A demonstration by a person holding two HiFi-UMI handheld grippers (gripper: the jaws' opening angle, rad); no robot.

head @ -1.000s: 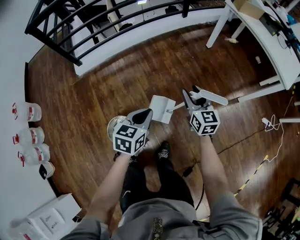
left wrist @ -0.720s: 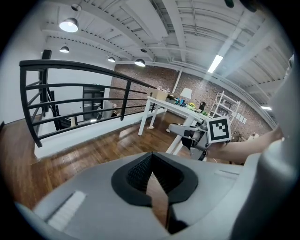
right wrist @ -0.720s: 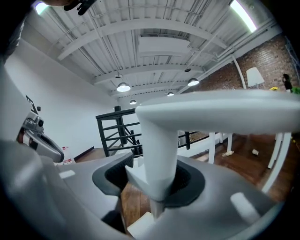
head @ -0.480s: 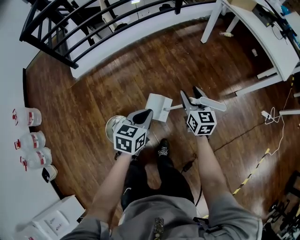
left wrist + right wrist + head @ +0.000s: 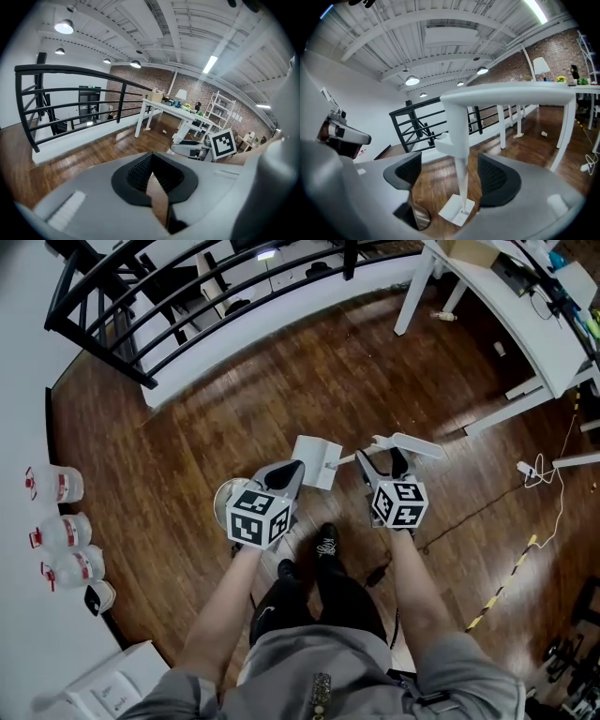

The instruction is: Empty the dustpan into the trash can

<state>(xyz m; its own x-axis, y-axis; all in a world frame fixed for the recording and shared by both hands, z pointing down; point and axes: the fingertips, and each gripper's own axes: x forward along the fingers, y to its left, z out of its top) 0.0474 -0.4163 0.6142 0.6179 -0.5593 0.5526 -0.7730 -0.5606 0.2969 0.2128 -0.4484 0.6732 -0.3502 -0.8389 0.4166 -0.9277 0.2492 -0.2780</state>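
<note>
Dustpan (image 5: 317,461) lower: white, long-handled.

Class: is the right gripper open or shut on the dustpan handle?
Open: the right gripper's jaws are opening, pads clear of the white dustpan handle between them.

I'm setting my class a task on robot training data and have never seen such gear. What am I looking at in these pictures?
A person wears a camera on the head, looking down: the head view. Each hand holds a two-jaw gripper with a marker cube and its own camera, giving the two gripper views. On the wooden floor stand a round trash can by the person's feet and clear jugs along the wall. The left gripper is shut, holding nothing. The right gripper has its jaws opening; the handle of a white dustpan stands between them, pads not pressing it.
</note>
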